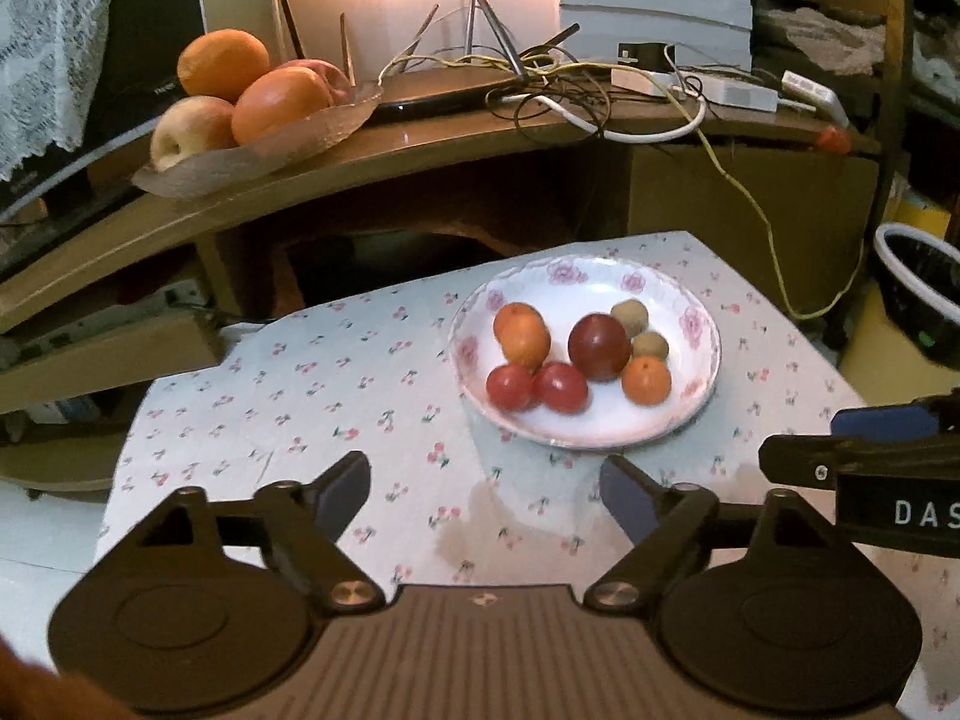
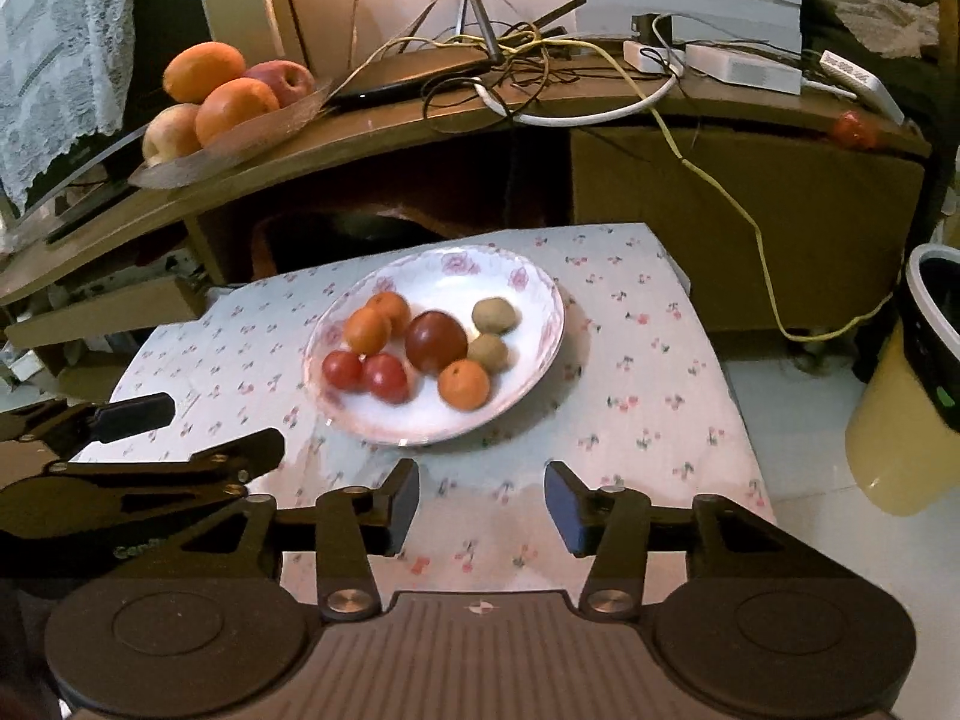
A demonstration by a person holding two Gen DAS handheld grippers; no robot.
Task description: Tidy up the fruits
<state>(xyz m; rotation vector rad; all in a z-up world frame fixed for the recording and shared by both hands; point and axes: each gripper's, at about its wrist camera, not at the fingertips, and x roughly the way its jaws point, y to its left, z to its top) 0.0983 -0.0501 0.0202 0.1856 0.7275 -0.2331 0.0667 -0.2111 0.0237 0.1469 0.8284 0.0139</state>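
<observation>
A white floral plate [image 1: 606, 282] [image 2: 528, 276] sits on a cherry-print tablecloth. In it lie small oranges [image 1: 523, 336] [image 2: 463, 384], two red tomatoes [image 1: 561, 387] [image 2: 384, 377], a dark red plum [image 1: 599, 346] [image 2: 436, 341] and two kiwis [image 1: 630, 316] [image 2: 494, 315]. My left gripper [image 1: 485, 489] is open and empty, short of the plate's near rim. My right gripper [image 2: 481, 501] is open and empty, just before the plate. A glass tray [image 1: 300, 132] [image 2: 252, 129] with big oranges and apples stands on the wooden shelf behind.
The shelf [image 1: 456, 138] carries a router and tangled cables [image 1: 540, 69]. A small red fruit [image 2: 852, 129] lies at the shelf's right end. A bin [image 2: 936, 324] and a yellow container [image 2: 894, 450] stand right of the table. The left gripper also shows in the right wrist view [image 2: 150, 432].
</observation>
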